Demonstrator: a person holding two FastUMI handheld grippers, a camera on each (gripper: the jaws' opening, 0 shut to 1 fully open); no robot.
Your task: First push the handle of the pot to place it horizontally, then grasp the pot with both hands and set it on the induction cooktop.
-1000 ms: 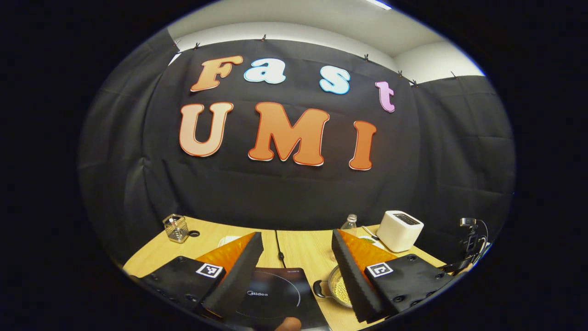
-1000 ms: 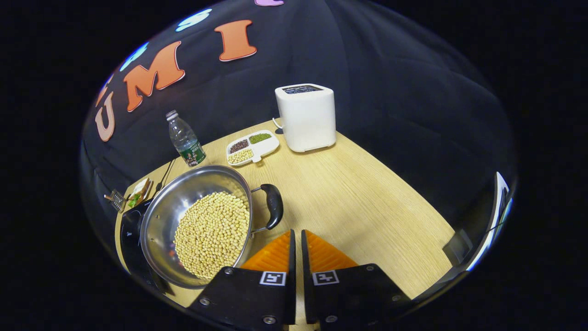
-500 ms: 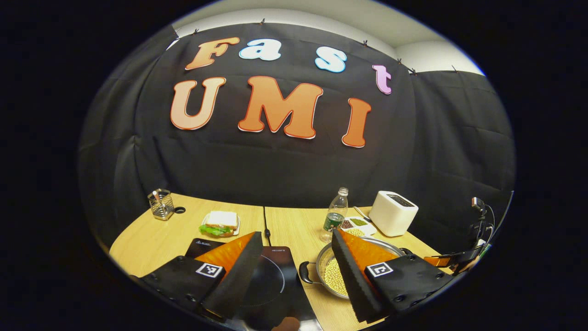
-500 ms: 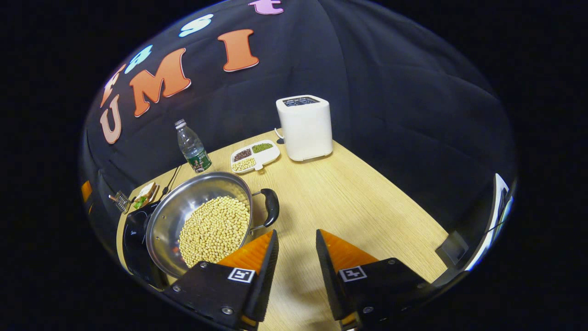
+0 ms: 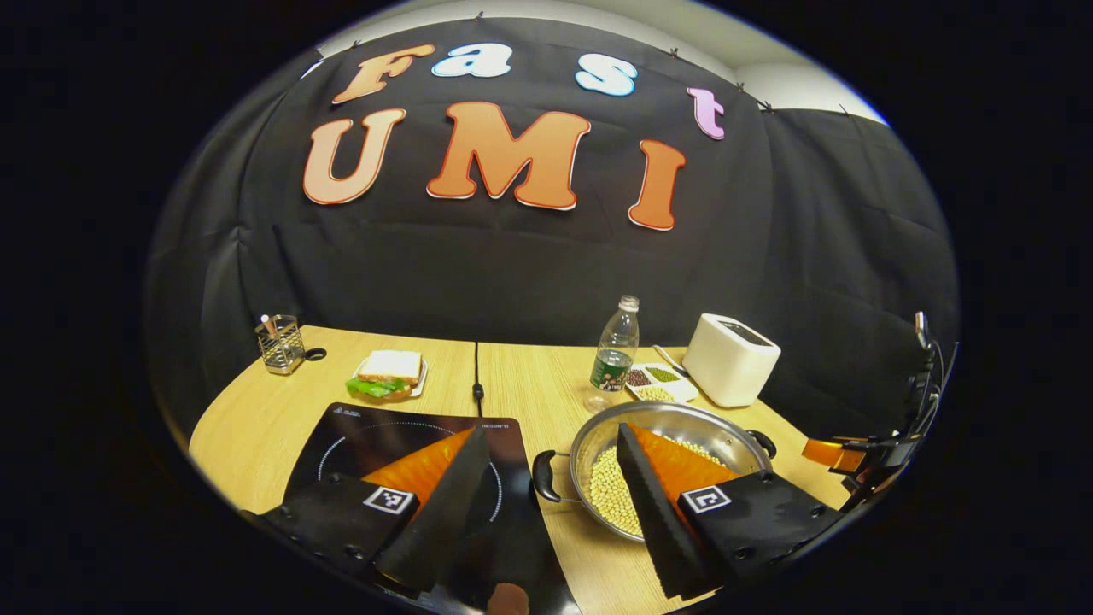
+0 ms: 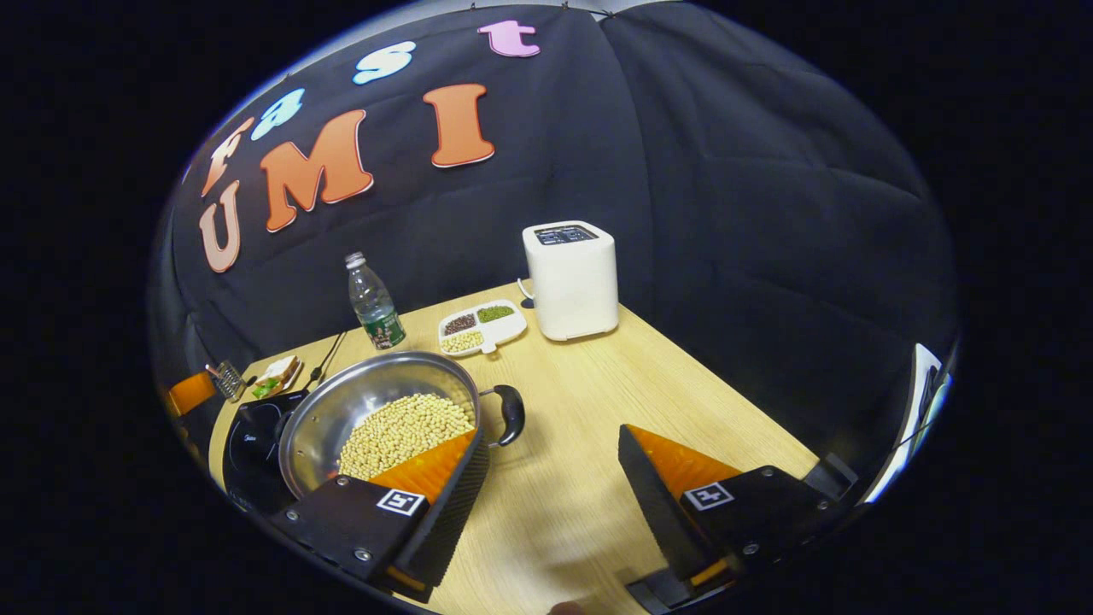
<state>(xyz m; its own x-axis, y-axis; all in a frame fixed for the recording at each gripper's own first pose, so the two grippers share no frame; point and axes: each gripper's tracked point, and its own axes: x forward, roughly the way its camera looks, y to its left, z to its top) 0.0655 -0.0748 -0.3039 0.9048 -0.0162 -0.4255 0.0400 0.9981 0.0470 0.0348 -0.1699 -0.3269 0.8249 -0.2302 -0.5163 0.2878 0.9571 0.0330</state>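
Observation:
A steel pot [image 5: 666,416] full of soybeans [image 5: 604,495] stands on the wooden table just right of the black induction cooktop [image 5: 376,431]. Its black handles point left [image 5: 543,477] and right [image 5: 762,442]. My left gripper [image 5: 551,431] is open, hovering above the cooktop's right edge and the pot's left handle, touching nothing. In the right gripper view the pot [image 6: 359,400] lies to the left, its near handle [image 6: 511,412] just beyond my left finger. My right gripper [image 6: 553,433] is open over bare table and holds nothing. The cooktop [image 6: 248,444] peeks out behind the pot.
A white toaster [image 6: 570,280], a divided tray of beans [image 6: 480,325] and a water bottle [image 6: 373,301] stand behind the pot. A sandwich plate [image 5: 388,376] and a wire holder [image 5: 279,343] sit at the back left. A black cable [image 5: 476,376] runs from the cooktop.
My right gripper went from shut to wide open and drew back from the pot's handle. The left gripper view tipped downward, bringing more of the cooktop and pot into sight.

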